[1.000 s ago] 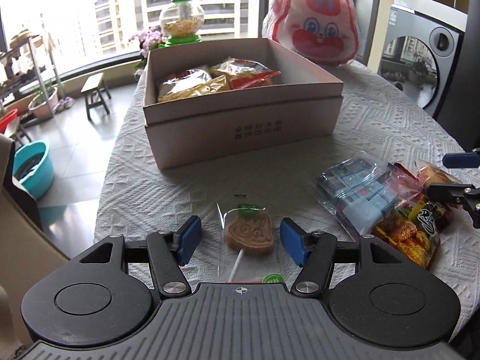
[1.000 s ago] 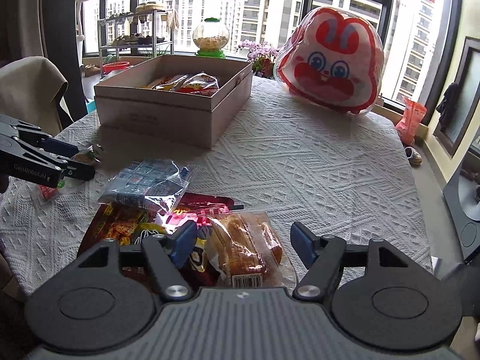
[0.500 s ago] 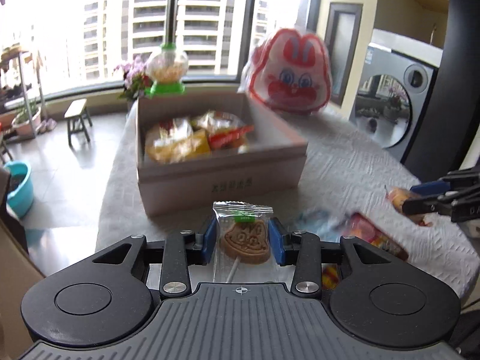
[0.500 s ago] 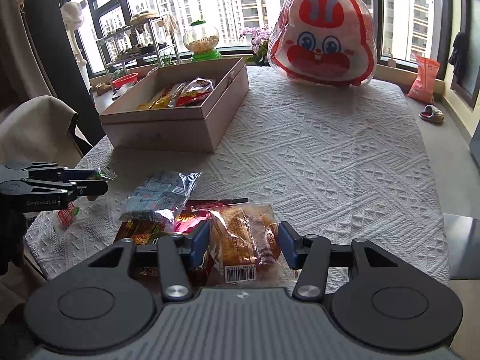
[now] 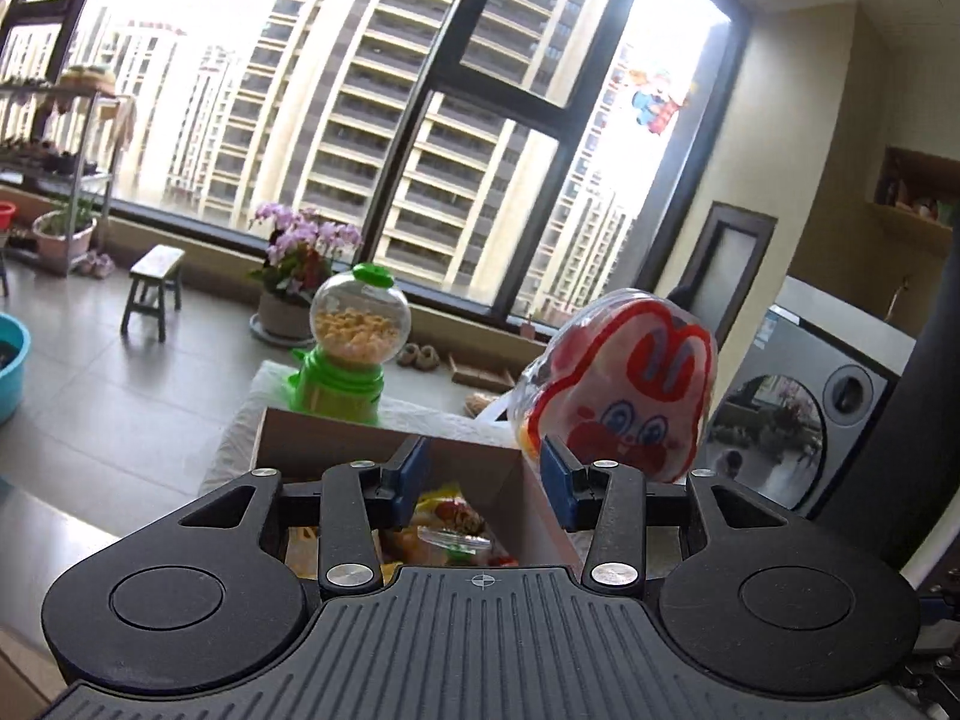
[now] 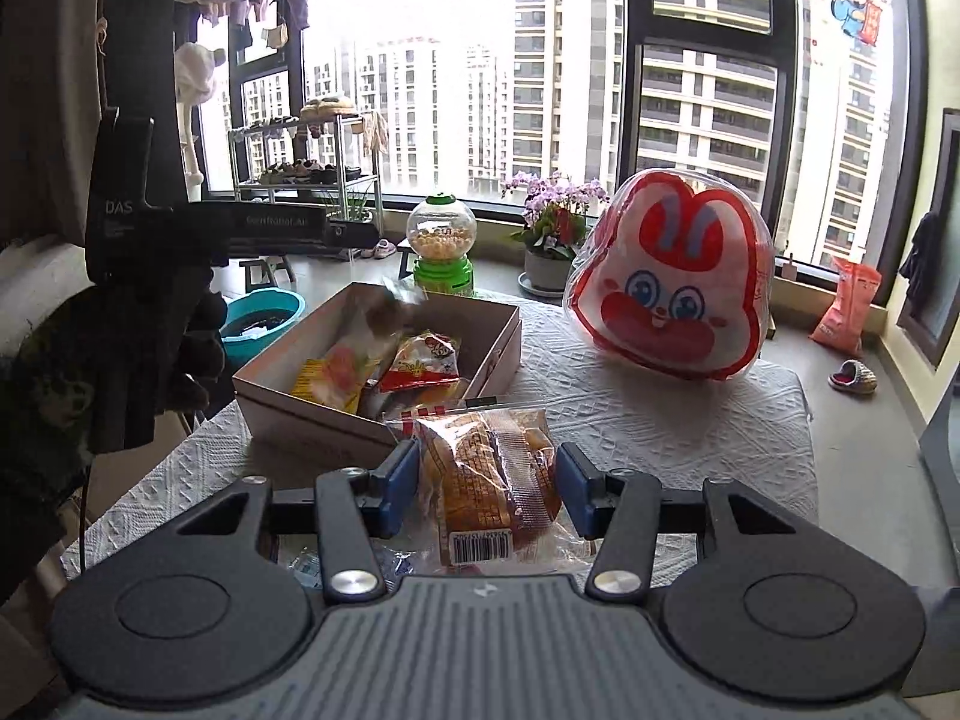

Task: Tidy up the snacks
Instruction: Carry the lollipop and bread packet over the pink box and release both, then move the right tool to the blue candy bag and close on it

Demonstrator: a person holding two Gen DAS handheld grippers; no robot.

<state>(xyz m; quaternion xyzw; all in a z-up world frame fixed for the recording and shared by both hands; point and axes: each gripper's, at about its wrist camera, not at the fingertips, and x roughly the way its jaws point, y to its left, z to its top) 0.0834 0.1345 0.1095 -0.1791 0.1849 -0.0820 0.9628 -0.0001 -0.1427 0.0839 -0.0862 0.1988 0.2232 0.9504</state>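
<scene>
The cardboard box [image 6: 312, 414] sits on the table with several snack packets inside. My left gripper [image 5: 485, 474] hovers over the box [image 5: 336, 438], its jaws opening with nothing between the pads. In the right wrist view the left gripper [image 6: 354, 234] hangs above the box's left side, and a blurred wrapped lollipop [image 6: 387, 306] is in mid-air just under it, over the box. My right gripper [image 6: 486, 480] is shut on a clear packet of bread [image 6: 480, 468], held above the table in front of the box.
A big bunny-face bag [image 6: 672, 294] stands on the white tablecloth [image 6: 690, 432] to the right of the box. A green gumball dispenser [image 6: 441, 252] is behind the box. Loose packets [image 6: 306, 564] lie under my right gripper. A washing machine [image 5: 798, 420] stands to the right.
The left gripper shut on the lollipop, rose and swung over the box, then opened and let it go. The right gripper shut on the bread packet and lifted it.
</scene>
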